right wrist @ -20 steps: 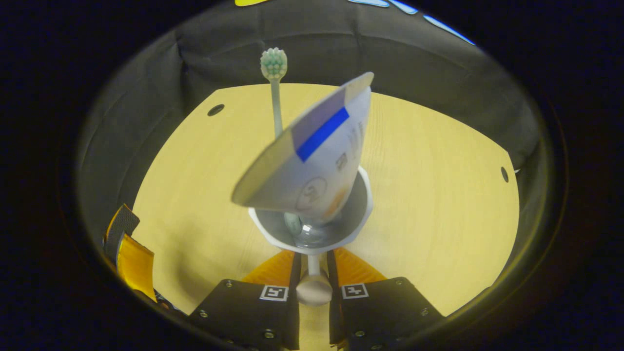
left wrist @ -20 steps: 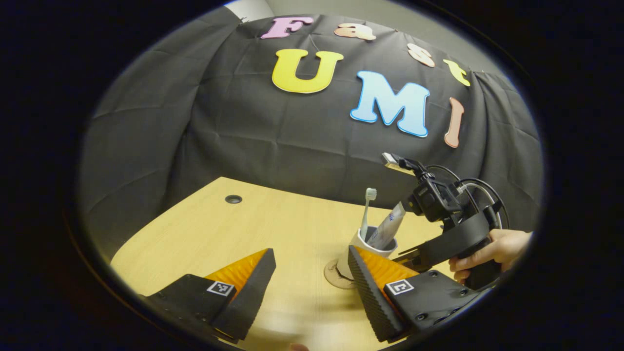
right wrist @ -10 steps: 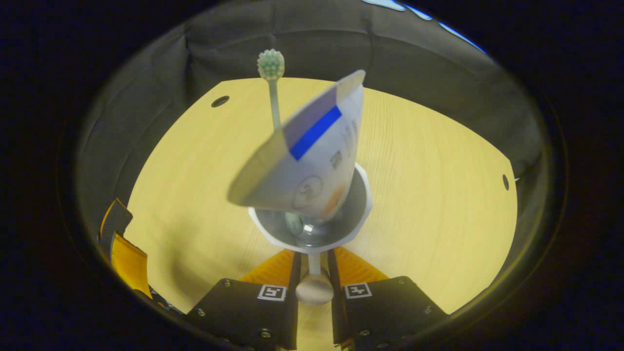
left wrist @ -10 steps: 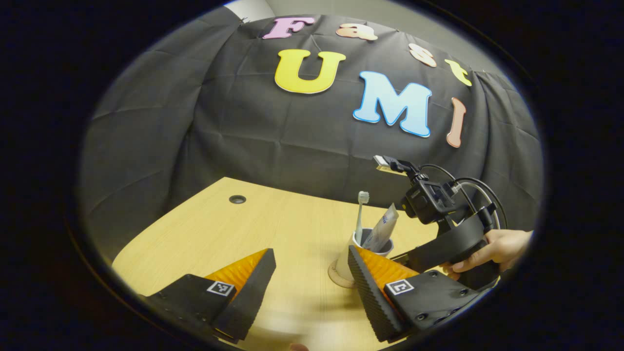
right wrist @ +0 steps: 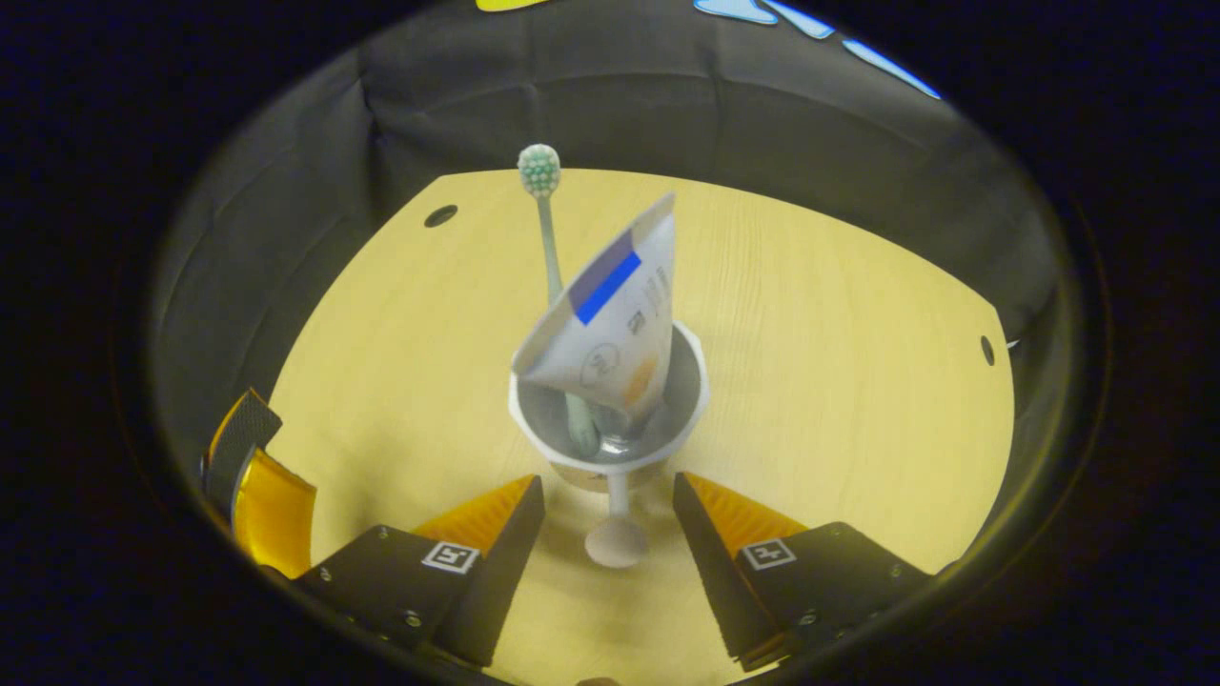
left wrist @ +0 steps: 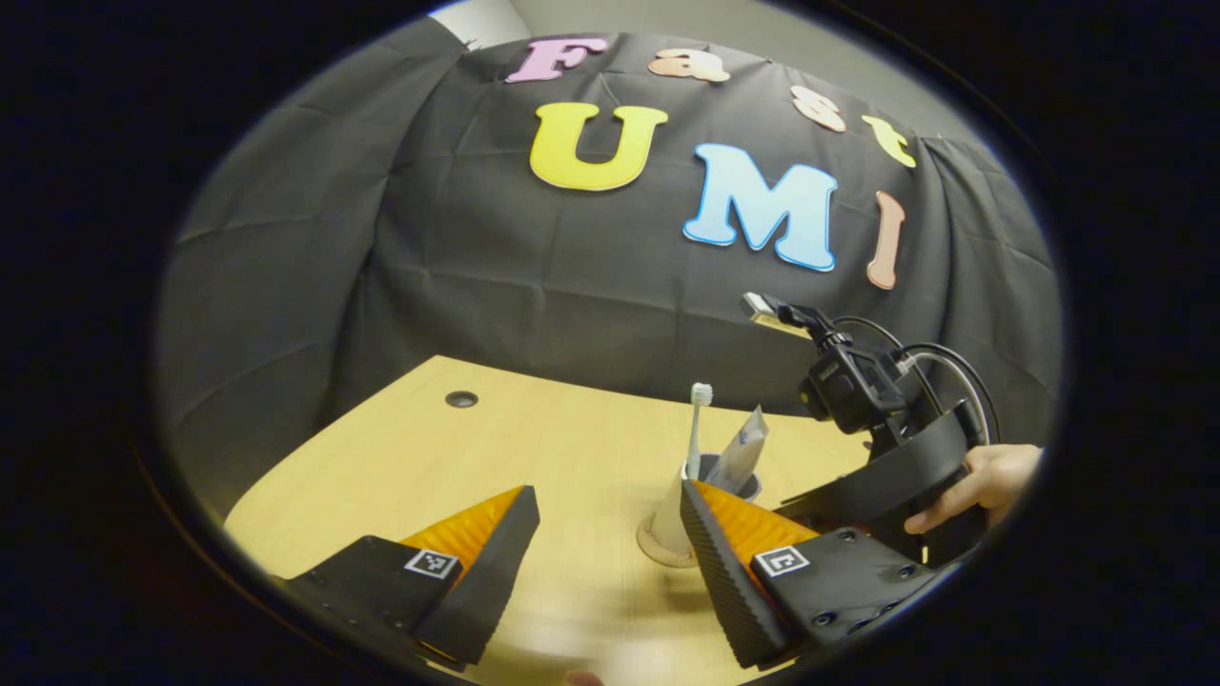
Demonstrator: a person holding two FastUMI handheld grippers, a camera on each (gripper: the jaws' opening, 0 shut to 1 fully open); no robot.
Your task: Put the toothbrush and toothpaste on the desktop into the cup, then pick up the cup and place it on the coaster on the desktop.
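Behind the yellow wooden desk (right wrist: 820,314) hangs a dark cloth wall. On the desk stands the white cup (right wrist: 610,419), with the toothbrush (right wrist: 548,248) and the toothpaste (right wrist: 610,319) poking out of its top. In the left gripper view the cup (left wrist: 672,519) sits on the round coaster (left wrist: 658,551), at about 5 o'clock from the middle.

The right gripper (right wrist: 608,510) has its jaws spread wide, one on each side of the cup's handle at 6 o'clock, touching nothing. The left gripper (left wrist: 605,543) is spread wide too, and holds nothing.

I think the job now is letting go. Pull the right gripper straight back, slowly, so it does not bump the handle and tip the cup.
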